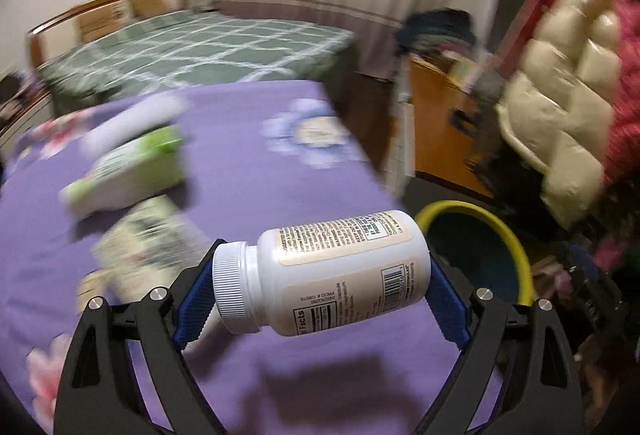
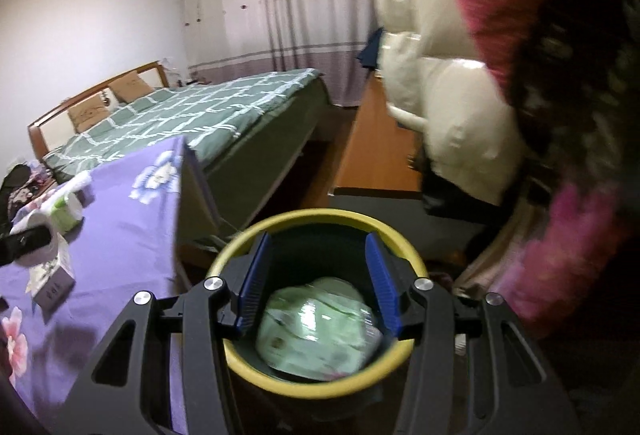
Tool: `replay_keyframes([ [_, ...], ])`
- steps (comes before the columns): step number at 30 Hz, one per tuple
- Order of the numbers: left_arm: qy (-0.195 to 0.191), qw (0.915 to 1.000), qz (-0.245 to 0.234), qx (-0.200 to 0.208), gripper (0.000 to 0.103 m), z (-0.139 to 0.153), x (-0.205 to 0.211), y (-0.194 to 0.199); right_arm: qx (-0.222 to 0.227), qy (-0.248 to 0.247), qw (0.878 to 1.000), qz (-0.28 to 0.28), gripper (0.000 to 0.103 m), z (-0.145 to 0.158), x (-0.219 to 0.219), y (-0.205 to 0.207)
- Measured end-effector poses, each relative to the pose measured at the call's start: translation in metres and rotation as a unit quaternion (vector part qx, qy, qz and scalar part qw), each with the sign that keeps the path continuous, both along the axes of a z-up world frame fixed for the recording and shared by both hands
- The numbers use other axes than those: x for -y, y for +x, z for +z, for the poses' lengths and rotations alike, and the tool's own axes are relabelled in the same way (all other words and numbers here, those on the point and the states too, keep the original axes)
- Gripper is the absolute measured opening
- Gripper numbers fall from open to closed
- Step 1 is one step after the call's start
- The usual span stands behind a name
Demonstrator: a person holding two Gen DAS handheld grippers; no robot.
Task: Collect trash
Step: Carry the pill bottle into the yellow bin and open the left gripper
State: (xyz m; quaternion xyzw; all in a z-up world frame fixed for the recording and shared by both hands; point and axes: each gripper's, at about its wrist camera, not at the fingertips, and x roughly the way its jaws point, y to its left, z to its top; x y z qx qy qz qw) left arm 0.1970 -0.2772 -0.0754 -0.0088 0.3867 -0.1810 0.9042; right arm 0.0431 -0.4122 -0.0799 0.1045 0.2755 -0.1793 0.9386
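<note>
Both wrist views downward, sharing bin (image 1: pixel 516 243)

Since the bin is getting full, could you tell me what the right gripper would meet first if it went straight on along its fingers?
Probably the green packet lying inside the yellow-rimmed bin; the right gripper is empty, though depth is unclear.

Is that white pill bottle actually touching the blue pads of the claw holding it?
Touching. In the left wrist view the white pill bottle lies sideways between the left gripper's blue pads, cap against one, base against the other.
</note>
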Motion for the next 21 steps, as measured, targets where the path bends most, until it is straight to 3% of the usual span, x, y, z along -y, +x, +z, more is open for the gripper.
replay_keyframes([
  [8,0.006,0.9911,-0.127,-0.038,0.089,-0.017,0.14,0.009,-0.008,0.016,0.999,-0.037,0.047,-0.009,0.03,-0.036],
  [13,0.029,0.9845,-0.166,-0.049,0.091,-0.034,0.192,0.012,-0.008,0.023,0.998,-0.057,0.047,-0.01,0.041,-0.048],
  [14,0.034,0.984,-0.168,-0.046,0.097,-0.036,0.199,0.012,-0.007,0.023,0.998,-0.059,0.047,-0.009,0.041,-0.049],
  [17,0.031,0.9852,-0.164,-0.037,0.098,-0.031,0.2,0.013,-0.007,0.022,0.998,-0.061,0.047,-0.008,0.039,-0.047],
  [21,0.015,0.9889,-0.146,-0.024,0.098,-0.016,0.163,0.015,-0.009,0.024,0.999,-0.048,0.047,-0.008,0.029,-0.039],
])
